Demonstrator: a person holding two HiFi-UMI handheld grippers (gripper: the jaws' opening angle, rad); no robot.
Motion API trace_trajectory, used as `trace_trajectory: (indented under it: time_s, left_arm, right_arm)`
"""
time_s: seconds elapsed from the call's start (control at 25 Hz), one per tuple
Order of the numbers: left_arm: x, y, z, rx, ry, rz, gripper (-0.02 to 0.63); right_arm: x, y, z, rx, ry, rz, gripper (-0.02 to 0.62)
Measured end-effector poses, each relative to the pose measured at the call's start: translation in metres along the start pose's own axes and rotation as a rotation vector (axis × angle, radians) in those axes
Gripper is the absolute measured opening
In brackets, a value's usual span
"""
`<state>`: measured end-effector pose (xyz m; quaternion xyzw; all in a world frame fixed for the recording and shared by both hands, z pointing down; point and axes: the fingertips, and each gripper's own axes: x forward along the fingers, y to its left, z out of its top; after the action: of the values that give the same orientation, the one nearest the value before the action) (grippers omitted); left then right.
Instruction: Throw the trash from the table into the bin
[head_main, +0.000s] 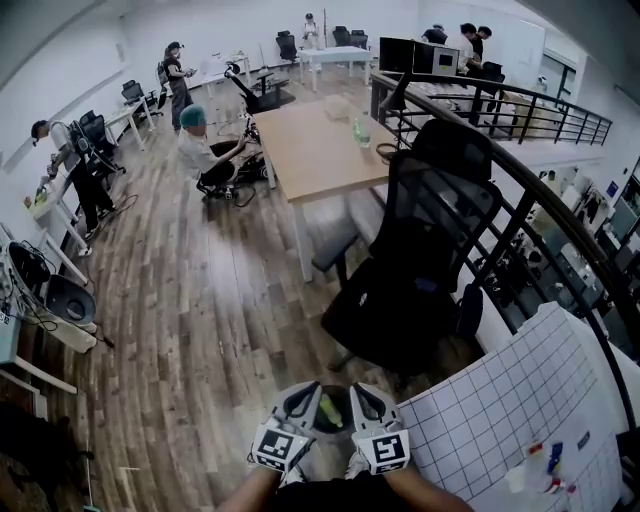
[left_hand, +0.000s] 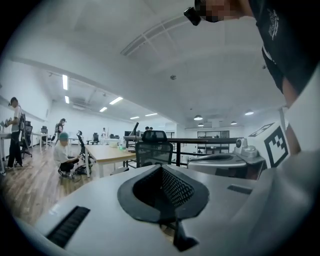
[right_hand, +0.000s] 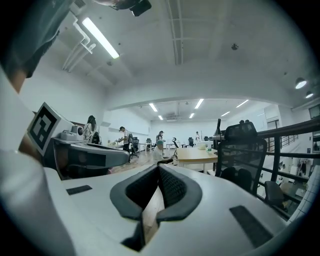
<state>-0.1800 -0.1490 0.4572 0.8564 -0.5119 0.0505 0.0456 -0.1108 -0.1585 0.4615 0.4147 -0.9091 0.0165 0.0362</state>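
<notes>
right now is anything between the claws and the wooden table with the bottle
Partly: a black office chair stands between the left claw, the right claw and the wooden table's near end.

Open wood floor (head_main: 200, 300) fills the frame's left and centre; a black office chair (head_main: 420, 260) and railing (head_main: 530, 190) block the right.

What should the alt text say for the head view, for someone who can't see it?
Seen from above, the left hand-held gripper and right hand-held gripper are held side by side, both shut and empty, over a wood floor. Ahead stand a black office chair and a wooden table; people work in the background.
</notes>
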Motion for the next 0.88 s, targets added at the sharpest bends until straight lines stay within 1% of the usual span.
trace_trajectory:
  time_s: [0.12,0.2,0.32,0.4,0.48,0.6,0.68,0.8,0.88]
  left_arm:
    - [0.005,-0.004,0.004,0.015,-0.016,0.001,0.018]
    - [0.01,-0.007,0.008,0.017,-0.024,-0.007,0.018]
    - [0.011,-0.014,0.014,0.006,-0.032,-0.04,0.018]
    - [0.009,-0.02,0.017,0.007,-0.033,-0.084,0.018]
    - [0.008,-0.028,0.021,0.014,-0.034,-0.145,0.018]
    - [0.006,-0.041,0.029,0.033,-0.055,-0.24,0.018]
    - [0.006,-0.05,0.035,0.031,-0.065,-0.303,0.018]
    - [0.005,-0.076,0.034,0.011,-0.059,-0.416,0.018]
    - [0.004,-0.096,0.028,0.023,-0.054,-0.494,0.018]
  right_arm:
    - [-0.005,-0.004,0.005,0.006,-0.017,0.007,0.021]
    - [-0.009,-0.009,0.007,-0.006,-0.015,-0.003,0.021]
    - [-0.017,-0.016,0.009,-0.004,-0.035,-0.045,0.021]
    - [-0.025,-0.017,0.012,0.006,-0.035,-0.085,0.021]
    - [-0.035,-0.018,0.017,0.002,-0.019,-0.141,0.022]
    - [-0.052,-0.021,0.023,0.011,-0.029,-0.242,0.021]
    - [-0.066,-0.025,0.025,0.014,-0.029,-0.316,0.022]
    - [-0.101,-0.031,0.019,0.022,-0.006,-0.448,0.021]
    - [-0.128,-0.036,0.012,0.03,0.005,-0.54,0.022]
